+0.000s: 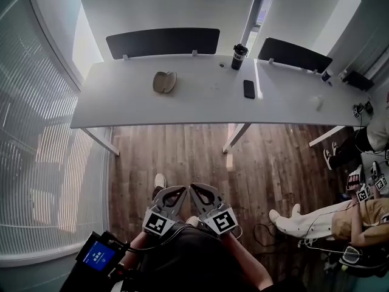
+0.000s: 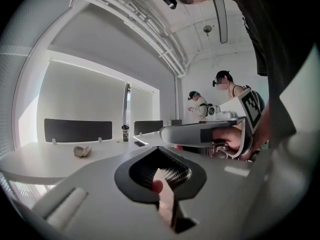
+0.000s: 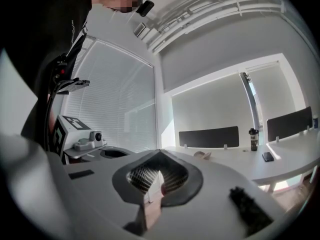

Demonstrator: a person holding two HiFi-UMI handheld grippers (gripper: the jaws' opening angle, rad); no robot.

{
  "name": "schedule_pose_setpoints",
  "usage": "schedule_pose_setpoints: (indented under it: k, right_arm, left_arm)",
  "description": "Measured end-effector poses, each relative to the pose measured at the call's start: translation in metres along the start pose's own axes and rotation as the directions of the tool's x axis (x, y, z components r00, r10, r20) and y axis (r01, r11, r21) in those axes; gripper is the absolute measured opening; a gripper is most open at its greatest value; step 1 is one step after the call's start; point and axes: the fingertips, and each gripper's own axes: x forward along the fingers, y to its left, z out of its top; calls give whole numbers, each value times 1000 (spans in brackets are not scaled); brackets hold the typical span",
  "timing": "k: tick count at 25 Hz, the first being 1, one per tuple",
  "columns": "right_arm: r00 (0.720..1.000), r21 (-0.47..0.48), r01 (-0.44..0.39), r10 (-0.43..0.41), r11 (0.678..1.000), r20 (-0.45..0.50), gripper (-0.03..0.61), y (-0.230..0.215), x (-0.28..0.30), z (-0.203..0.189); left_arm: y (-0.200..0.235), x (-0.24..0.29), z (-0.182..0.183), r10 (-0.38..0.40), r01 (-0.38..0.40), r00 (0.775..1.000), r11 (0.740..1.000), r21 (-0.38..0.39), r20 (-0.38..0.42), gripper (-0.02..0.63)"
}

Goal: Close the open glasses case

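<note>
You are standing in a white room on a wood floor, facing a long white table [image 1: 121, 105] with a wall of blinds off its left end. The open glasses case [image 1: 164, 81] lies on the table's left half, near the far edge, its two shells spread apart and nothing touching it. To its right on the same table stand a dark tumbler [image 1: 239, 56] and a flat phone [image 1: 249, 89], both well apart from the case.

You are well back from the table. Your left gripper [image 1: 173, 191] and right gripper [image 1: 200, 190] are held low against your body, side by side. Each has its jaws pressed together at the tips with nothing between them.

By my reading, the closing has not begun; this is the approach. The next move calls for stepping up to the table's near edge, reaching over to the case and folding one shell onto the other.

The floor between you and the table looks free. Right of the table's end, a seated person [image 1: 316, 215] stretches their legs out, with cables nearby, so keep to the left of them.
</note>
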Motion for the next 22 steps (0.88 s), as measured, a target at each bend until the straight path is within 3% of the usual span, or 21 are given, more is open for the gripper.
schedule_pose_setpoints:
  k: [7, 11, 22]
  right_arm:
    - [999, -21, 42, -43, 999, -32, -2, -8, -4, -8]
    - [998, -25, 55, -56, 998, -40, -2, -14, -4, -9]
    - [998, -23, 38, -39, 999, -57, -2, -14, 3, -14]
  left_arm:
    - [6, -1, -1, 31, -31, 1000, 999, -15, -4, 6]
    - [8, 2, -1, 29, -29, 1000, 999, 21, 3, 6]
    - [22, 1, -10, 114, -111, 992, 993, 45, -61, 6]
